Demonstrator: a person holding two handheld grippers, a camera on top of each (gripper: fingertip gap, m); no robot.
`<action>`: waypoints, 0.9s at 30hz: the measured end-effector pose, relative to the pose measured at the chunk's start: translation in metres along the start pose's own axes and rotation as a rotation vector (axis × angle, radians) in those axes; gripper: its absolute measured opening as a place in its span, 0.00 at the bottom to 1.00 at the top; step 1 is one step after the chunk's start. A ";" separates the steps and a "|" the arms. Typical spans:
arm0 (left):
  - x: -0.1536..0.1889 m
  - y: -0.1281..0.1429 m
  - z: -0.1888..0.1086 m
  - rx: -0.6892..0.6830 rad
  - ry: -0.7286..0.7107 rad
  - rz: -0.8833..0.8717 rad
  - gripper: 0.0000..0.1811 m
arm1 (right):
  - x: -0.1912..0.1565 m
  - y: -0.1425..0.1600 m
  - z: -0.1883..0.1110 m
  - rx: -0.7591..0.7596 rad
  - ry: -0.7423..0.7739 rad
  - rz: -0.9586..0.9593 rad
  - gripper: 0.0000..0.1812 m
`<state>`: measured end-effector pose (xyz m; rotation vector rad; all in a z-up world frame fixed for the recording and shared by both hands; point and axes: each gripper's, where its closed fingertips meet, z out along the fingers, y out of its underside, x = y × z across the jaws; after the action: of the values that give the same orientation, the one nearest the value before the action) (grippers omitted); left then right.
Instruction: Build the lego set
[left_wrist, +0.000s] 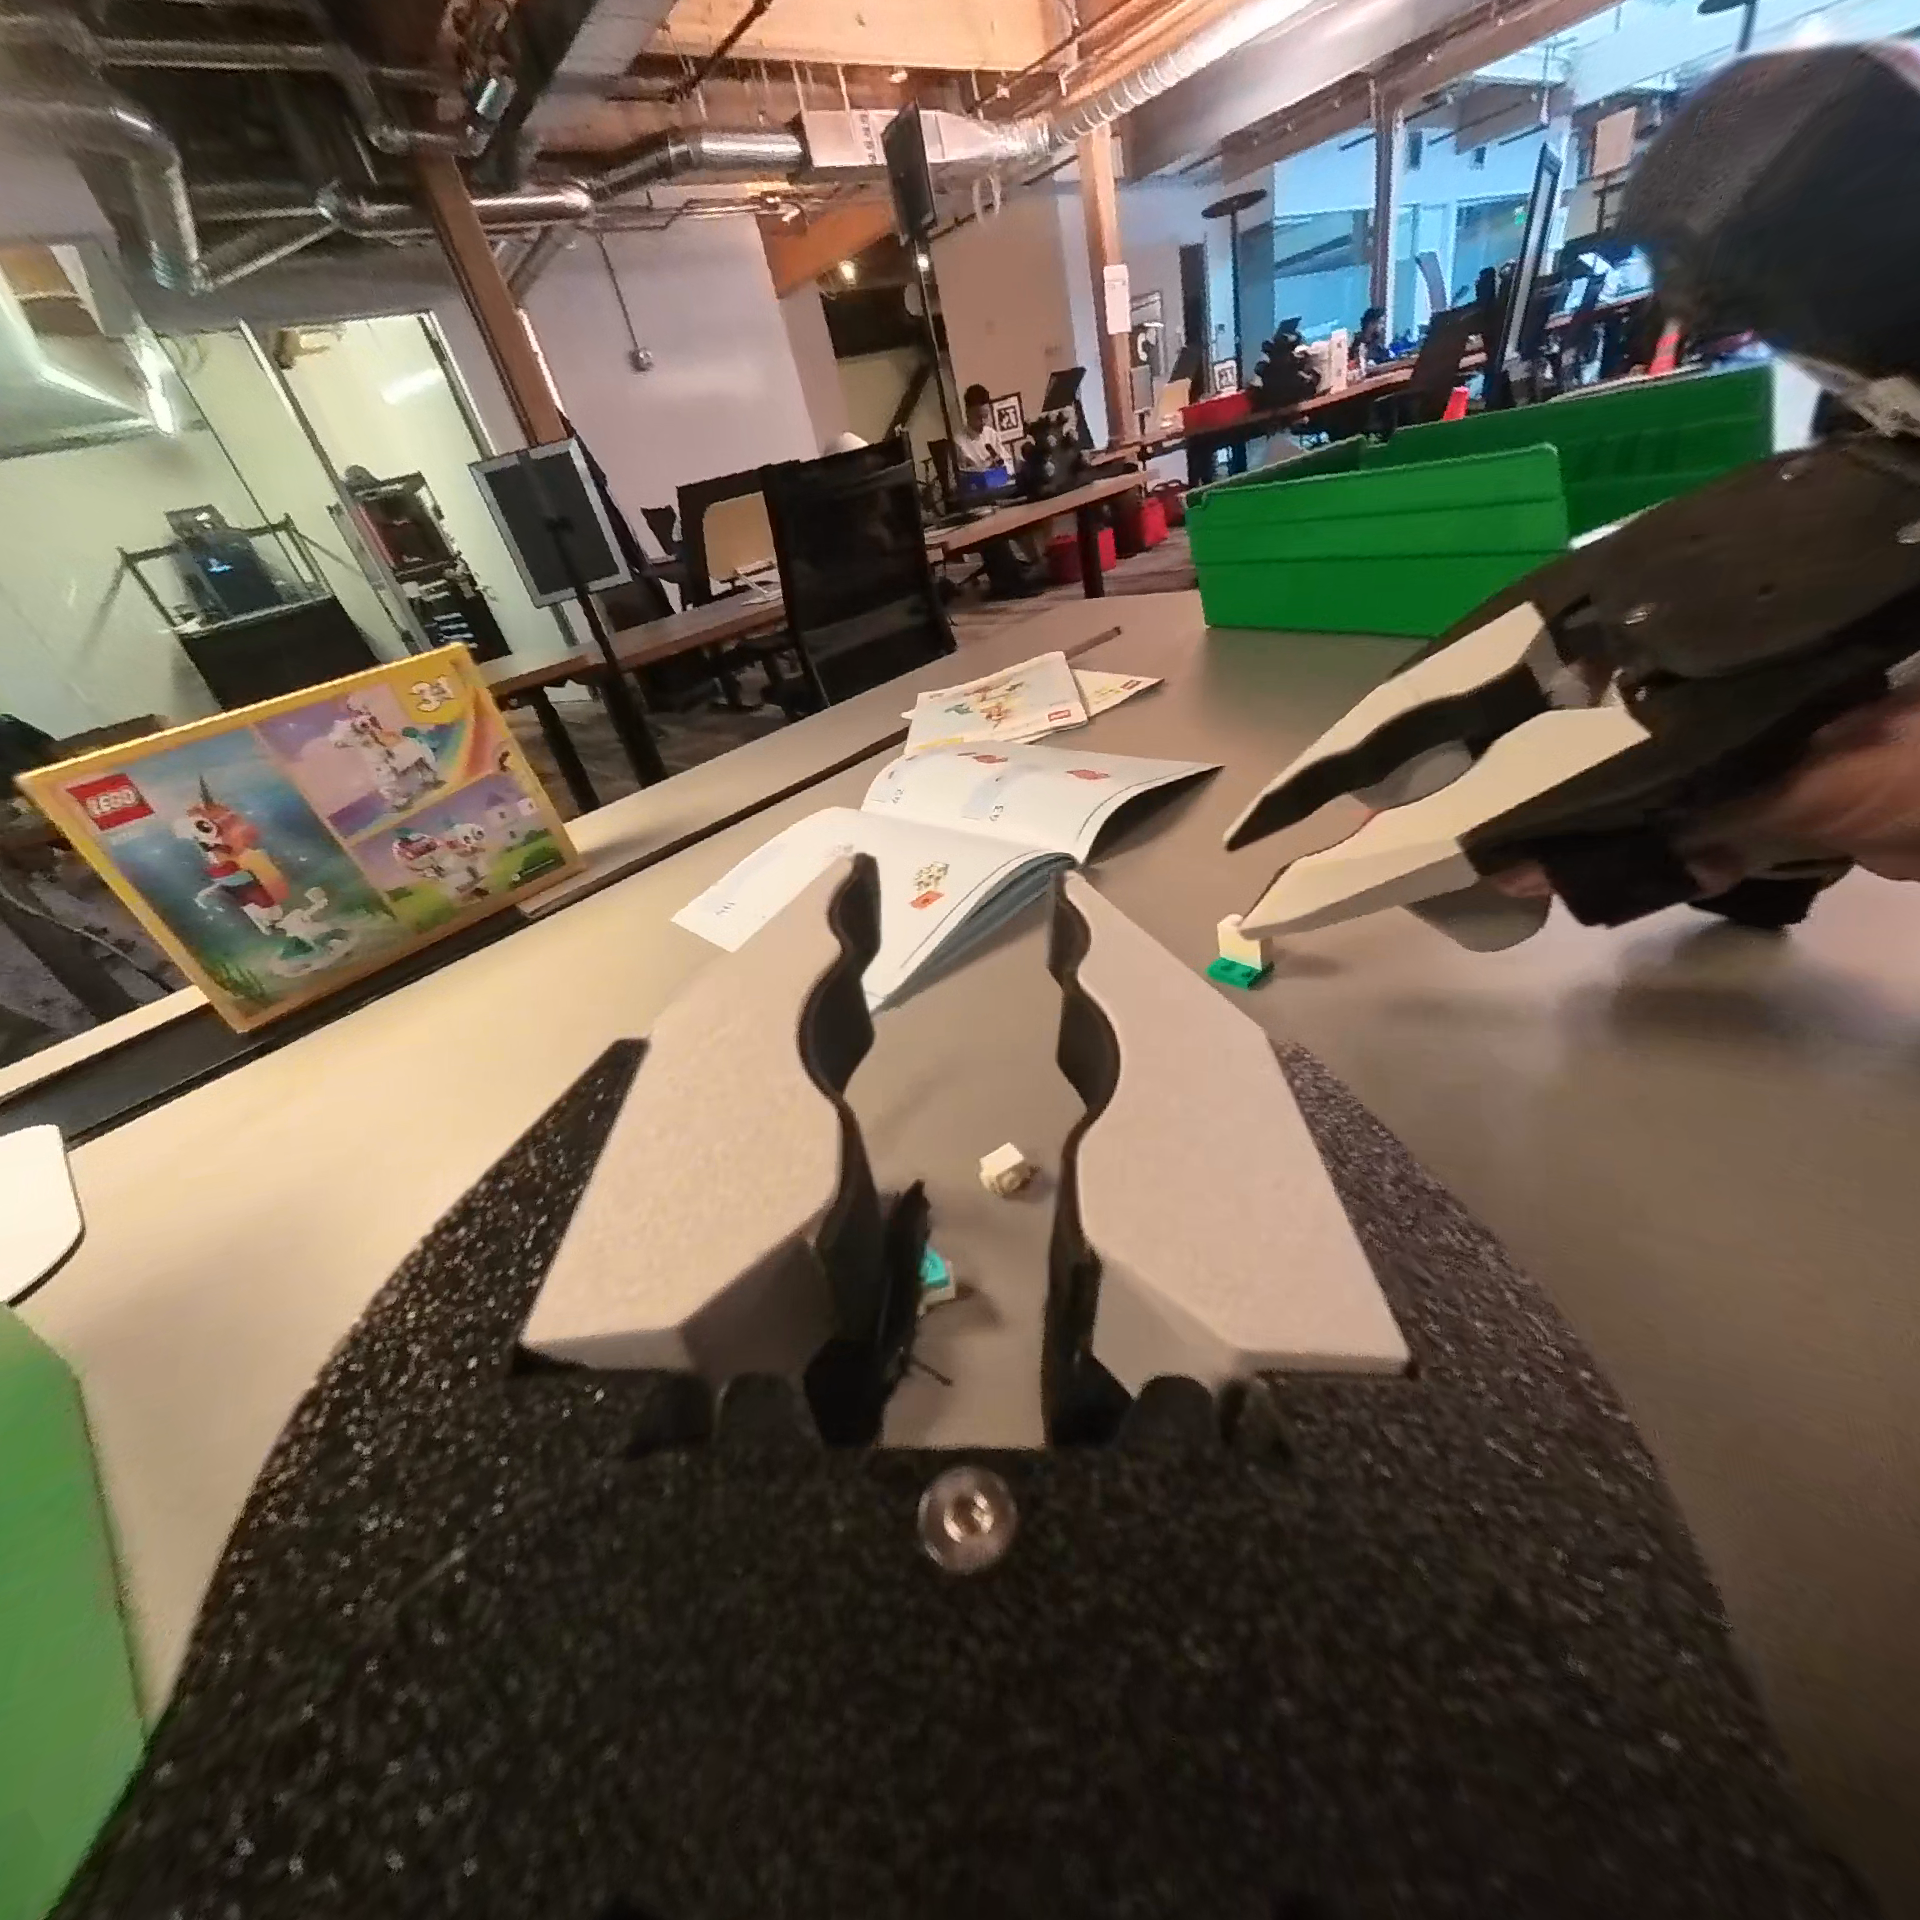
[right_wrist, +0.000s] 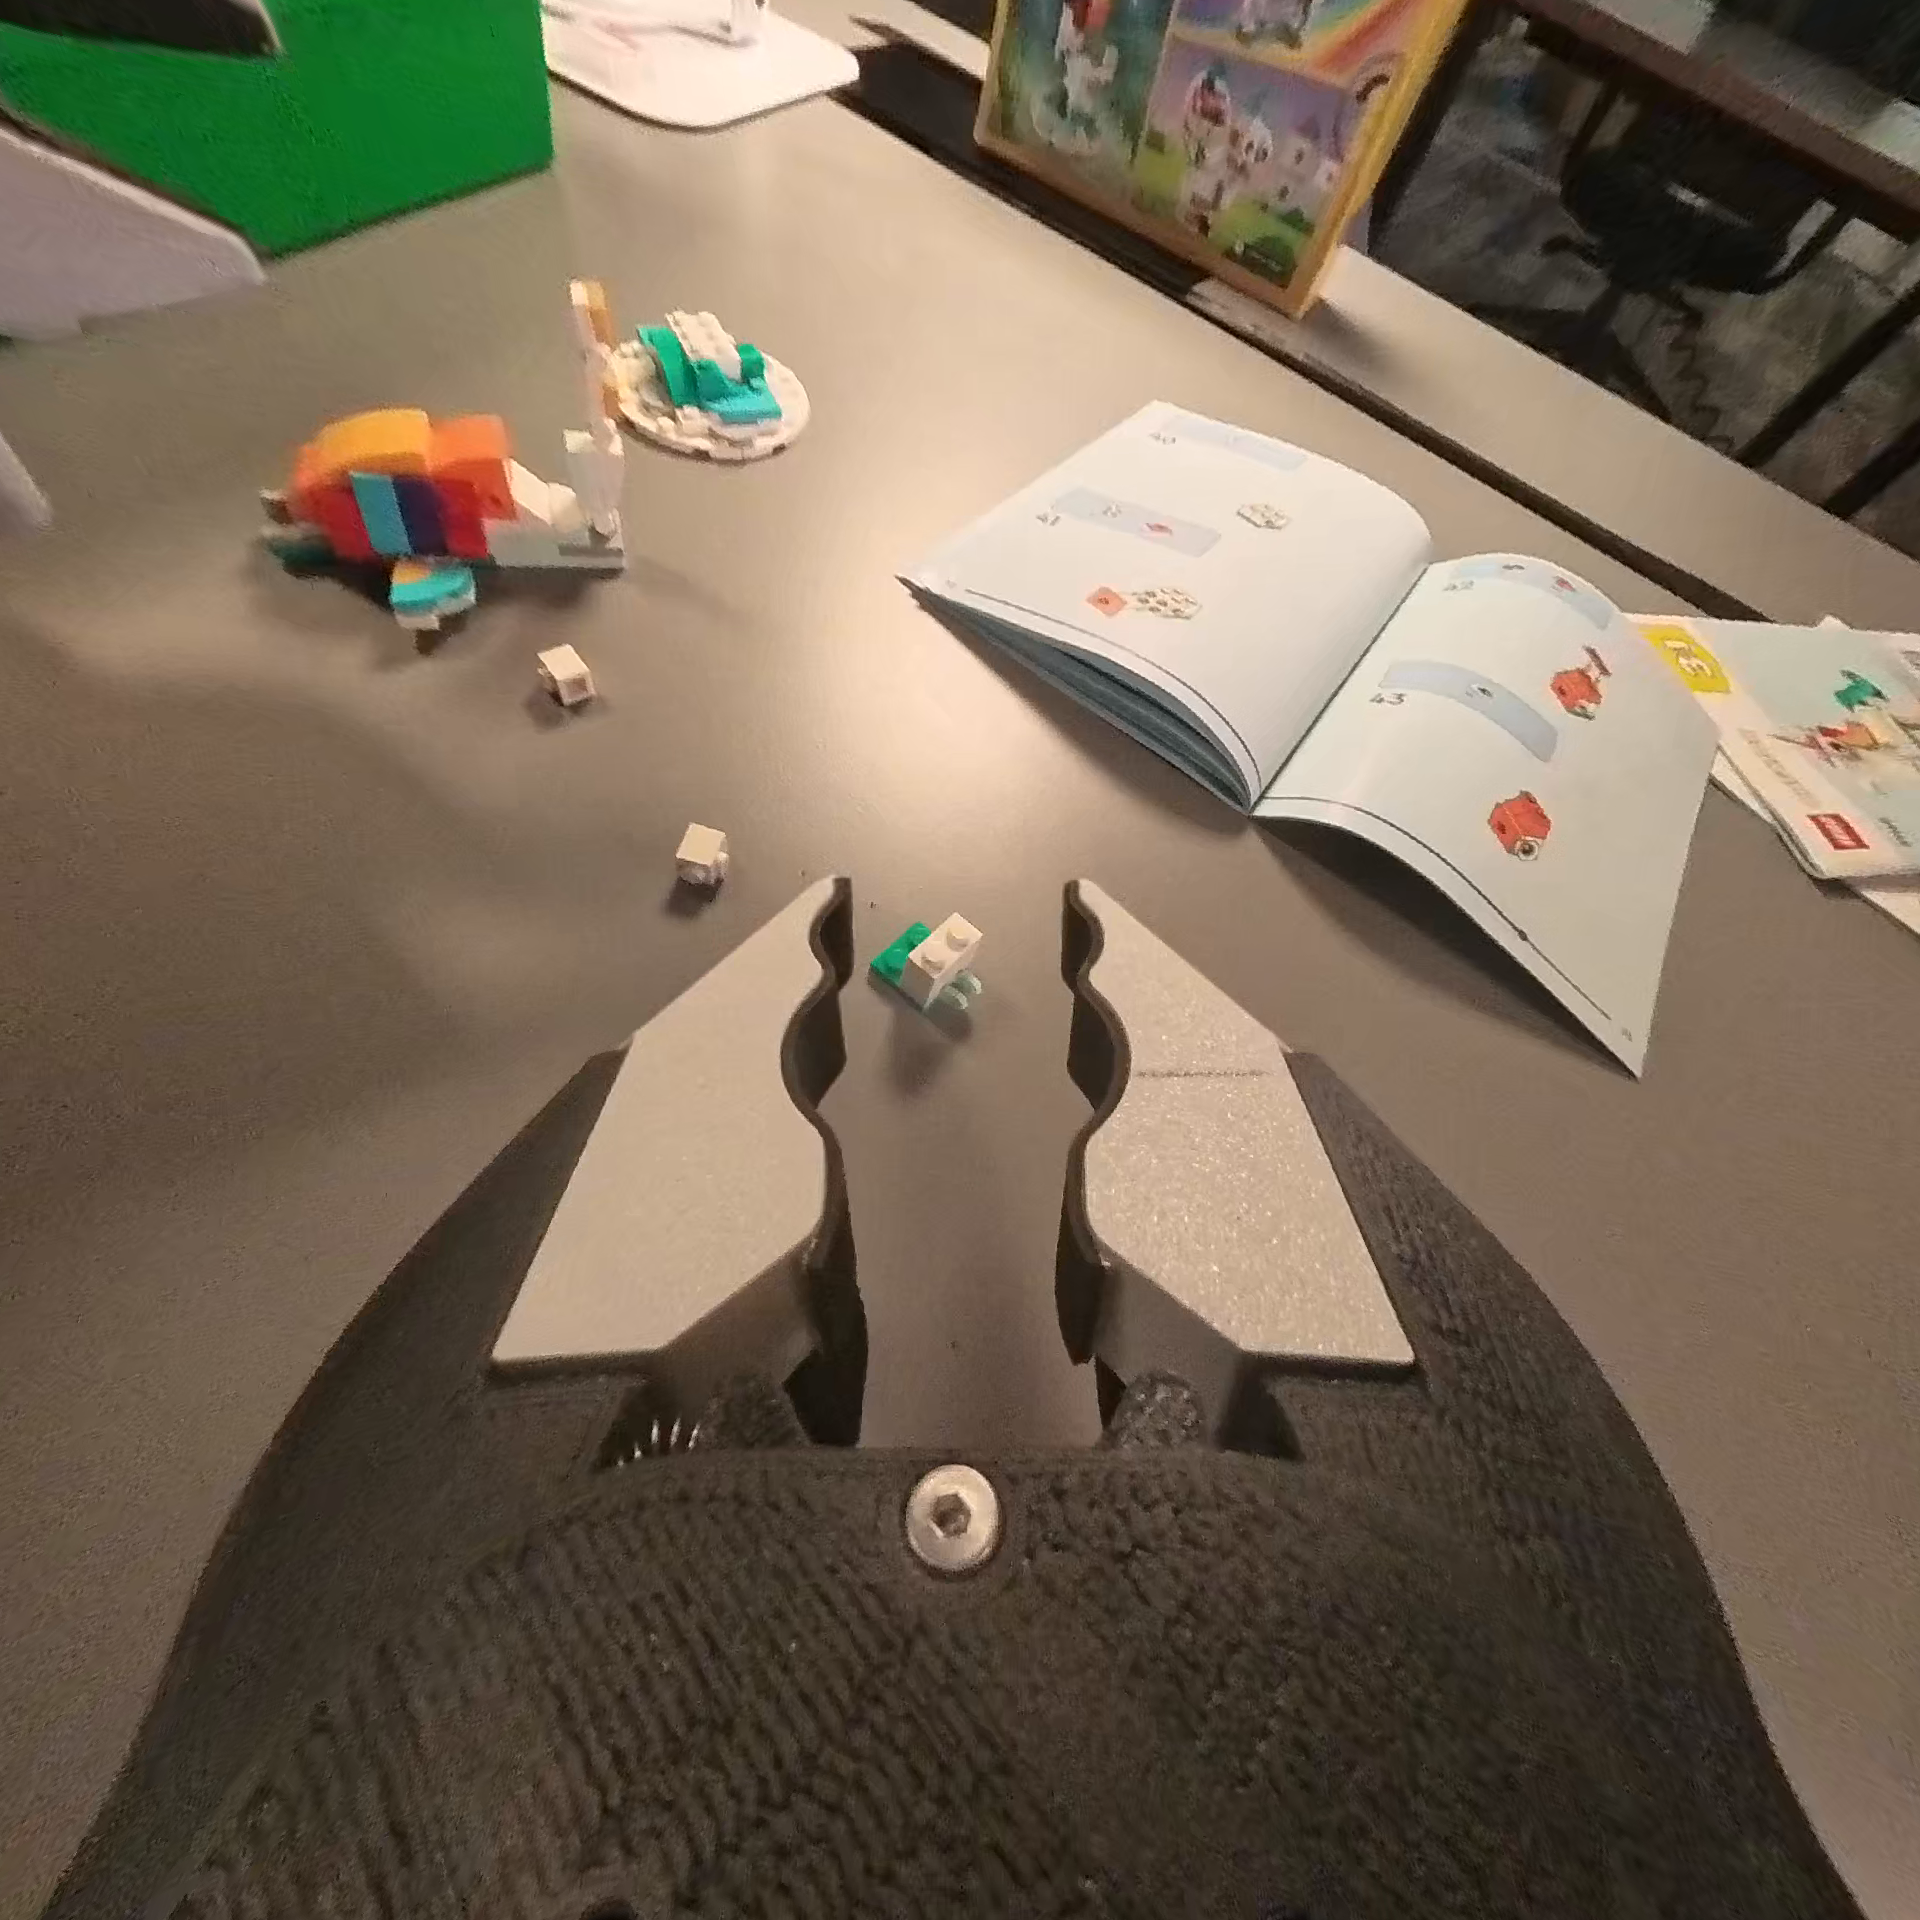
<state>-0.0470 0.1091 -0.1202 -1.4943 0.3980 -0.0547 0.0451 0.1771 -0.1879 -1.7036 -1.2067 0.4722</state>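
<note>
R wrist view, L to R: green bin (right_wrist: 312, 125) at 11 o'clock on the grey table (right_wrist: 312, 1039). Below it the multicolour lego build (right_wrist: 416, 509) – orange, red, blue, teal, w/ a white upright part – lies near 10 o'clock. Just past it, round white base w/ teal bricks (right_wrist: 712, 390). Two small loose white bricks: one (right_wrist: 566, 673) just below the build, another (right_wrist: 701, 852) near the L fingertip. Right gripper (right_wrist: 956, 909) jaws set wide, nothing between pads; small white-on-green brick piece (right_wrist: 930, 961) sits on the table in the gap at the tips, touching neither finger. Open instruction booklet (right_wrist: 1351, 707) at 2 o'clock, lego box (right_wrist: 1216, 135) upright at 1 o'clock, more leaflets (right_wrist: 1829, 748) at 3 o'clock.

L wrist view: box (left_wrist: 301, 831) at 10 o'clock; left gripper (left_wrist: 961, 914) jaws apart, empty, a loose white brick (left_wrist: 1006, 1169) on the table seen between fingers. Right gripper (left_wrist: 1262, 883) comes in at 2 o'clock, lower tip right by the white-on-green piece (left_wrist: 1242, 951); contact unclear.
</note>
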 end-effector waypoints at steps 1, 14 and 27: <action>0.002 0.001 0.001 -0.006 0.008 0.001 0.17 | 0.000 0.002 0.001 -0.012 0.003 0.000 0.21; 0.009 0.001 0.001 -0.030 0.003 0.091 0.16 | 0.000 0.020 0.008 -0.135 -0.038 0.010 0.15; 0.010 0.004 0.002 -0.045 0.020 0.046 0.15 | -0.018 0.001 -0.010 0.046 -0.215 -0.115 0.12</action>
<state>-0.0383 0.1086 -0.1261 -1.5289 0.4523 -0.0240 0.0447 0.1563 -0.1880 -1.5641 -1.4283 0.6206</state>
